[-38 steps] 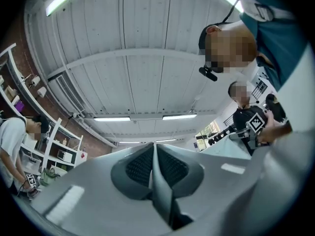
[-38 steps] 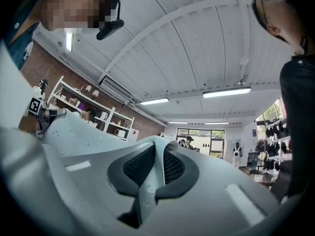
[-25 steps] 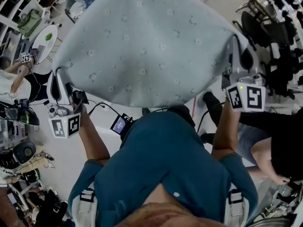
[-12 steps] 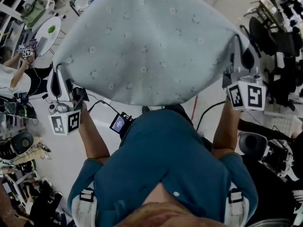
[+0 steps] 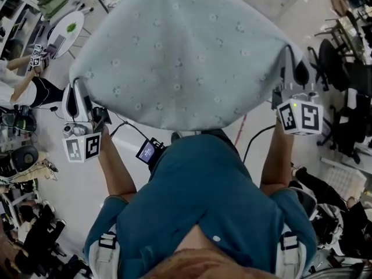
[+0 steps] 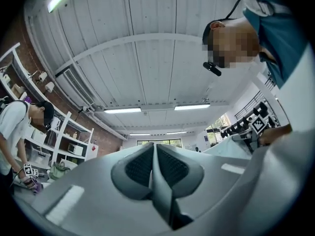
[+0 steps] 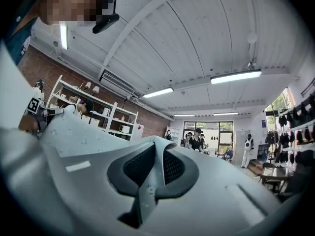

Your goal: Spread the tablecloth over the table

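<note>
The pale blue-grey tablecloth (image 5: 186, 51) with small flower dots billows in the air in front of the person and hides what lies under it. My left gripper (image 5: 75, 90) is shut on its near left corner. In the left gripper view a fold of cloth (image 6: 162, 195) is pinched between the closed jaws of that gripper (image 6: 153, 154). My right gripper (image 5: 289, 57) is shut on the near right corner. The right gripper view shows a strip of dotted cloth (image 7: 142, 193) clamped in the gripper (image 7: 158, 156). No table shows under the cloth.
A round white table (image 5: 63, 35) with a green item stands at the far left, with a person (image 5: 23, 83) beside it. Black chairs (image 5: 334, 60) and clutter line the right side. A small screen (image 5: 146, 151) with cables hangs at the person's chest.
The floor and furniture have slid past under the cloth as the person moved across the room. Both grippers keep their grip, and the cloth stays billowed.
</note>
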A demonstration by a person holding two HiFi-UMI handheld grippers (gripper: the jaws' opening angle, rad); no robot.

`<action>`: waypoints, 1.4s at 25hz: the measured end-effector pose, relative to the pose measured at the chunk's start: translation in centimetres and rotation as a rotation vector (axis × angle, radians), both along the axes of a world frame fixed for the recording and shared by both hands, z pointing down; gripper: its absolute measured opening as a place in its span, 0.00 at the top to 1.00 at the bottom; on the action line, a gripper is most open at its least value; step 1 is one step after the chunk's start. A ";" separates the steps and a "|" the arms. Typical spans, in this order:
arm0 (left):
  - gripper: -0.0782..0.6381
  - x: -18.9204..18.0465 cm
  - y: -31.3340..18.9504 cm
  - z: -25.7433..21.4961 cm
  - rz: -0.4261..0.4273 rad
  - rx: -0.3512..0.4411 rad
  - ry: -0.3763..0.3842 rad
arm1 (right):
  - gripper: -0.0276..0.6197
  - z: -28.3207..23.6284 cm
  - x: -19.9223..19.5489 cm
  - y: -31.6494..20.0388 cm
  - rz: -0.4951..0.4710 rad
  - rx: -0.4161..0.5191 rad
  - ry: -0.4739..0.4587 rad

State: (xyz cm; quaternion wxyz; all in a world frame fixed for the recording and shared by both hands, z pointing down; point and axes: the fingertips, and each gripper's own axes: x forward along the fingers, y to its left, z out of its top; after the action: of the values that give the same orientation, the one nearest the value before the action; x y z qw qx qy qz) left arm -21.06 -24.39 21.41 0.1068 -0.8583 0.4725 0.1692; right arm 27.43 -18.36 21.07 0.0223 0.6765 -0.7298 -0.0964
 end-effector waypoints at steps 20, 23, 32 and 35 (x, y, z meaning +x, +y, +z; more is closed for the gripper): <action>0.87 3.8 -10.9 12.5 -0.170 -0.271 -0.064 | 0.93 15.3 6.4 -17.4 -0.132 -0.215 -0.066; 0.87 3.4 -12.9 15.9 -0.184 -0.335 -0.069 | 0.93 18.8 6.3 -20.1 -0.154 -0.264 -0.079; 0.87 3.3 -17.3 24.9 -0.225 -0.511 -0.057 | 0.93 27.9 7.5 -26.3 -0.205 -0.397 -0.074; 0.87 4.0 -18.9 27.5 -0.237 -0.550 -0.078 | 0.93 31.5 8.4 -28.3 -0.214 -0.443 -0.082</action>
State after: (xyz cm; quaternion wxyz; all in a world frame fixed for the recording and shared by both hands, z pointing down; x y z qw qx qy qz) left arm -17.08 -43.27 48.92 -0.0926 -0.7999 0.5928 -0.0120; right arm 35.79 -46.64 52.59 0.1304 0.5774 -0.8007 0.0917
